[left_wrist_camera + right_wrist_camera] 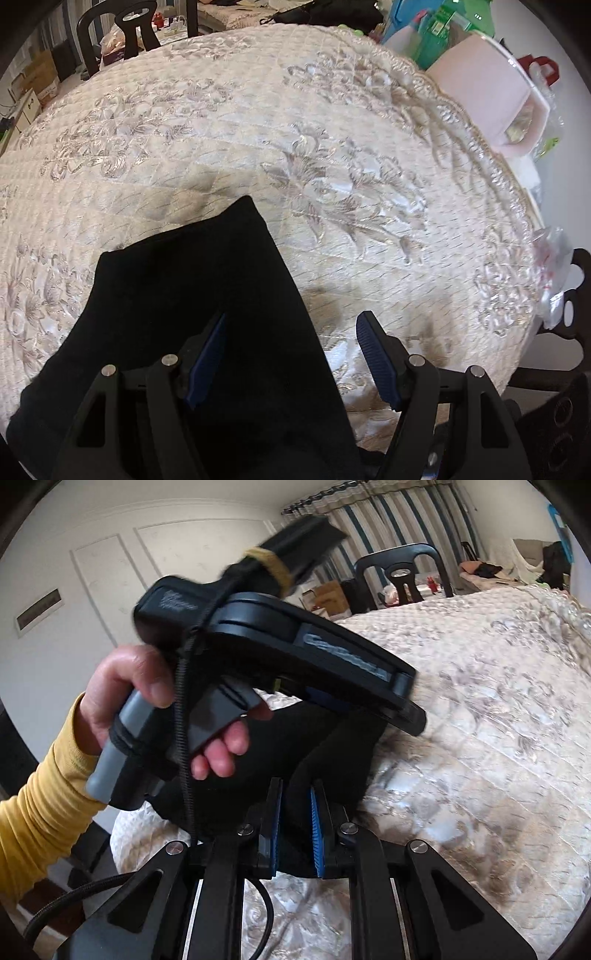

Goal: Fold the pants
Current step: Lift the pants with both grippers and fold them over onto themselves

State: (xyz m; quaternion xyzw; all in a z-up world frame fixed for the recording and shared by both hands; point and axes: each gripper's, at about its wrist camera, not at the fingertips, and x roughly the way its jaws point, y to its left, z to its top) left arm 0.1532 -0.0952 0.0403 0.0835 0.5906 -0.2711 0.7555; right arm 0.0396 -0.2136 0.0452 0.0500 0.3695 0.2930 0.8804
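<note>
Black pants (192, 295) lie on a quilted cream cloth with floral embroidery (295, 129). My left gripper (293, 325) is open above the pants' right edge: its left finger is over the black fabric, its right finger over the cloth. In the right wrist view my right gripper (297, 790) is shut on a fold of the black pants (325, 760). The left gripper's body (295, 646), held by a hand in a yellow sleeve, hangs just above the pants in front of it.
A black chair (122, 33) stands at the far edge, also showing in the right wrist view (402, 576). A pink box (487, 92) and colourful packages (424, 29) sit beyond the right edge. Cardboard boxes (328, 594) lie on the floor by striped curtains.
</note>
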